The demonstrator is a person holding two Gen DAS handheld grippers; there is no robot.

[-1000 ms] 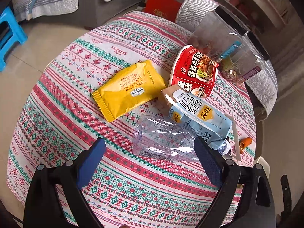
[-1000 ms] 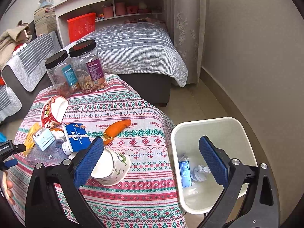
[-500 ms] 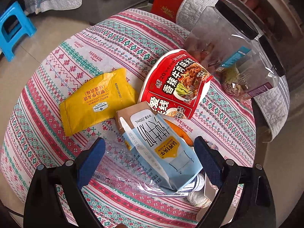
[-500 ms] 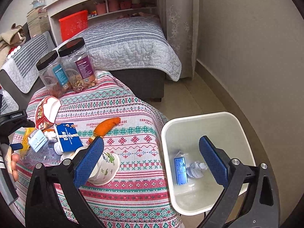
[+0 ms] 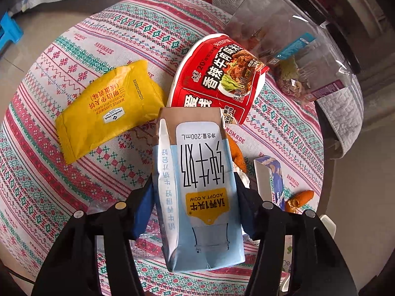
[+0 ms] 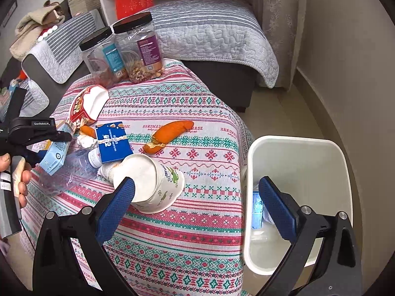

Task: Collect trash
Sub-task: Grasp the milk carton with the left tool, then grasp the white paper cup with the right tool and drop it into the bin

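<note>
While the round table (image 6: 197, 113) under its patterned cloth fills most of both views, the white trash bin (image 6: 300, 148) stands on the floor just beside it at about four o'clock in the right wrist view, with a blue carton and crumpled paper lying inside. Two clear jars (image 6: 137, 49) with black lids stand together at the table's eleven o'clock edge. In the left wrist view a red noodle bowl (image 5: 217, 79) lies tipped at one o'clock, and a yellow snack packet (image 5: 108, 108) lies flat at ten o'clock. A crushed clear bottle (image 6: 69, 170) lies at eight o'clock in the right wrist view, partly under the pale blue milk carton (image 5: 200, 192). That carton is pinched by its sides between the blue pads of the left gripper (image 5: 195, 212), pointing toward twelve o'clock in the left wrist view. The right gripper (image 6: 197, 204) hangs with its fingers spread wide and nothing between them, one pad in front of a tipped paper cup (image 6: 158, 182), the other over the bin. A dark blue carton (image 6: 112, 141) lies flat near the table's centre, with an orange peel (image 6: 170, 133) at its three o'clock.
</note>
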